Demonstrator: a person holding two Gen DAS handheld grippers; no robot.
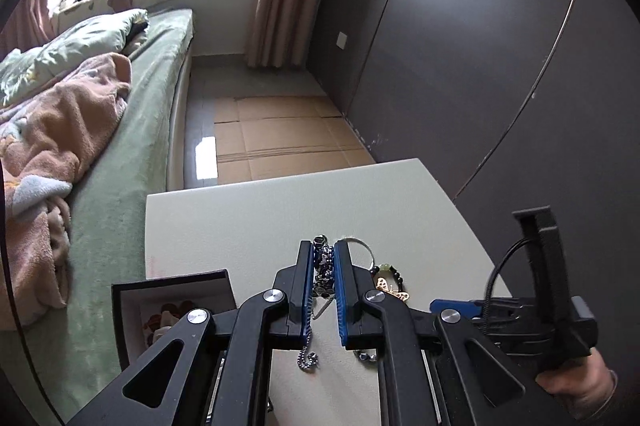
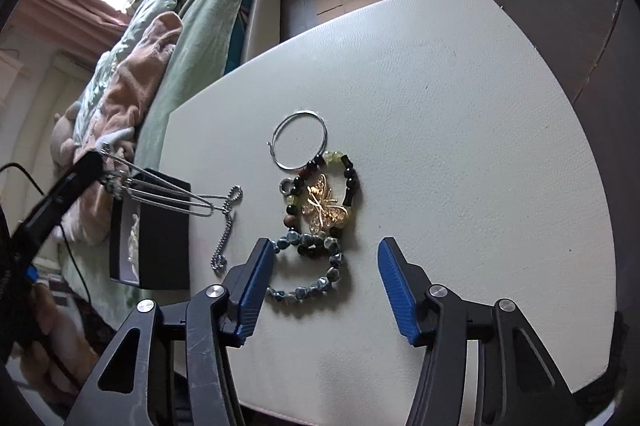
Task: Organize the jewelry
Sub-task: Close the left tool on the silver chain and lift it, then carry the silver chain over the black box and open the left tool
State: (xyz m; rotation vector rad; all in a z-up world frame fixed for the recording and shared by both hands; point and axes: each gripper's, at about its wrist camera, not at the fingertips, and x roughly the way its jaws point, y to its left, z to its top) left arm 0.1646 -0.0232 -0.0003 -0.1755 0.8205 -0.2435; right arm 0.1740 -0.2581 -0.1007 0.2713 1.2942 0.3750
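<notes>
Bedroom, green bed beside pale surface (image 2: 440, 106). Black box (image 2: 160, 234) open at its edge, some pieces already inside. Left hand-held gripper (image 1: 324, 274) clamped on chain necklace (image 2: 224, 214), lifted; right hand-held gripper (image 2: 324, 278) half-open, empty, over blue bead bracelet (image 2: 320, 266). Butterfly brooch (image 2: 326, 210) and hoop (image 2: 300, 140) still unsorted.

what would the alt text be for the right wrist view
The open right gripper hovers over a grey-blue bead bracelet on a white table, beside a gold butterfly brooch and a silver hoop. At left, the left gripper lifts a silver chain.
</notes>
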